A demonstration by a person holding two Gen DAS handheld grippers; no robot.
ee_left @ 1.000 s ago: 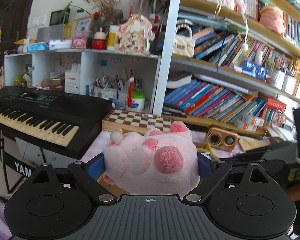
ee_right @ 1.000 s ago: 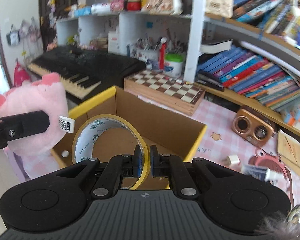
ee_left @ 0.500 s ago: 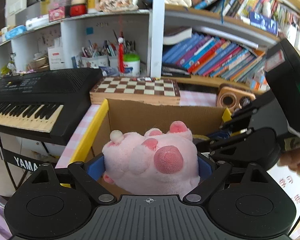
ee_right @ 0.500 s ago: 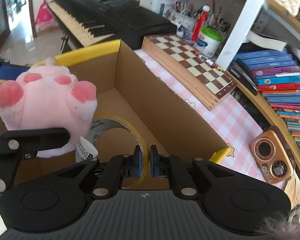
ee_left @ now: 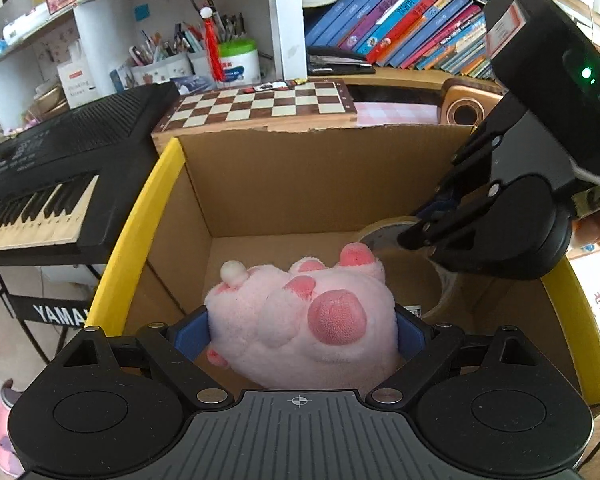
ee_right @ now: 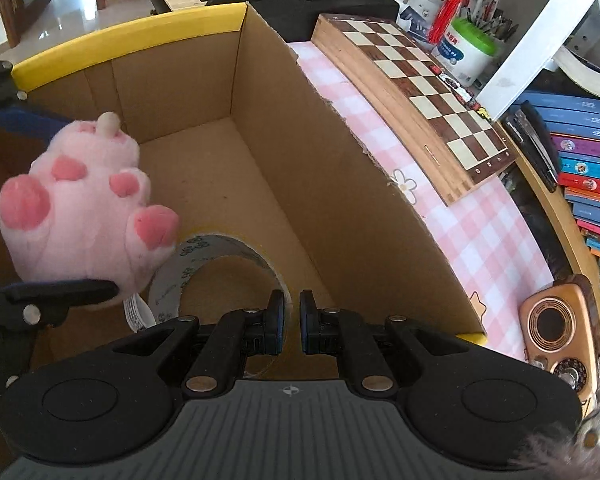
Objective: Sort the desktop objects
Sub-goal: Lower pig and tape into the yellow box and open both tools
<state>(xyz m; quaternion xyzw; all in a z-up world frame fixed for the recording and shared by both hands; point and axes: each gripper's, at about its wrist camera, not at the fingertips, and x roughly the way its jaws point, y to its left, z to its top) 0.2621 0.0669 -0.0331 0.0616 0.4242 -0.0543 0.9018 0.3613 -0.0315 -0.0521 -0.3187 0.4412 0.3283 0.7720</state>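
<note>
My left gripper is shut on a pink plush toy, whose paws face the camera, and holds it inside an open cardboard box with yellow rim tape. The right wrist view shows the same plush toy at the left, inside the cardboard box. My right gripper is shut on the wall of a tape roll with a yellowish rim, held low in the box beside the toy. From the left wrist camera the right gripper comes in from the right with the tape roll.
A wooden chessboard lies behind the box on a pink checked cloth. A black keyboard stands to the left. A small brown radio sits at the right. Shelves with books and pen pots rise behind.
Both grippers have sunk into the box and tilted further down, carrying the plush toy and the tape roll. The two have come closer together.
</note>
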